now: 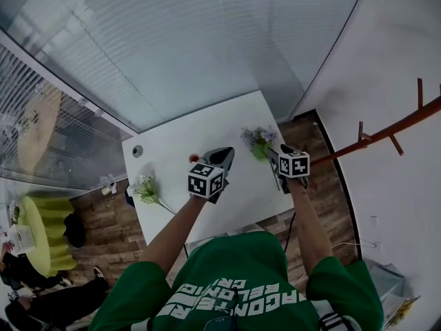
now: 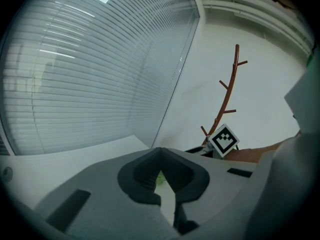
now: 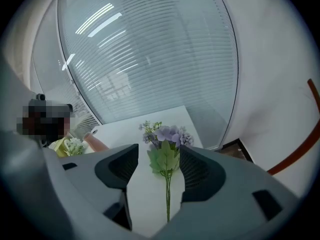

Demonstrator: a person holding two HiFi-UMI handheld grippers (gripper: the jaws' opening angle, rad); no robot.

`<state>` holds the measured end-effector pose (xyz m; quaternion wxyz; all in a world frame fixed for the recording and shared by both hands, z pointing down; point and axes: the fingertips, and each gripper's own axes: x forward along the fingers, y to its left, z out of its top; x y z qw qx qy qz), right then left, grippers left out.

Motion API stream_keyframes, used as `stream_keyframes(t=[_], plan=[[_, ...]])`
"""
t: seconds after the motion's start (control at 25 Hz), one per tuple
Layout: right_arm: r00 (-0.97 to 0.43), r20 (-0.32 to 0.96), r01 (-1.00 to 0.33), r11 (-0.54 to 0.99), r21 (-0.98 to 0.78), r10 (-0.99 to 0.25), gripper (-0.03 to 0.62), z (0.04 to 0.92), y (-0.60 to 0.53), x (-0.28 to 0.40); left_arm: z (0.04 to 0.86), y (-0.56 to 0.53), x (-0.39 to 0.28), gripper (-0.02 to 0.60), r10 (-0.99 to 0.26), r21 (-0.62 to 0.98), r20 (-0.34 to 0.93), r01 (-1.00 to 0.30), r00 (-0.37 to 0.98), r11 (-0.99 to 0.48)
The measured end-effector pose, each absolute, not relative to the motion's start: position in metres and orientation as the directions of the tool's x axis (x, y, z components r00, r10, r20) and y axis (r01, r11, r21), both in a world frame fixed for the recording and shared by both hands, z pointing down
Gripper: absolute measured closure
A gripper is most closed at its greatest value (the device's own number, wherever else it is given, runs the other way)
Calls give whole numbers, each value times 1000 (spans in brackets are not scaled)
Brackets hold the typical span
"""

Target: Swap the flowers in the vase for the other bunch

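- White bunch (image 1: 145,189): lies at the left edge of the table (image 1: 207,126), well apart from both grippers.
- Left gripper (image 1: 223,156): jaws together at the tips, with only a green sliver showing through the gap.
- Purple bunch (image 3: 169,134): lies flat on the table, its stem between the right jaws.
- Right gripper (image 3: 159,151): jaws wide apart astride that stem, pressing nothing. The step is probably handling this bunch, and a grasp would need the jaws to close on the stem. No vase is visible.

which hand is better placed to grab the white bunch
Left, probably. The white bunch lies at the left edge of the table, nearer the left gripper; the right gripper sits open around the purple bunch.
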<state>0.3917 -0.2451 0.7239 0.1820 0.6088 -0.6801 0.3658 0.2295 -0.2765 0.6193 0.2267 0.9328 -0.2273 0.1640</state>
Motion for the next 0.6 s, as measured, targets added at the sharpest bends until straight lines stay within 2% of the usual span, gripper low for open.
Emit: stream_keyframes(t=[0.6], plan=[[-179,806,-966,-53,-252,-564,333,793,-286,395,628,-283,228,574,-356,366,430,-520,830,-772]])
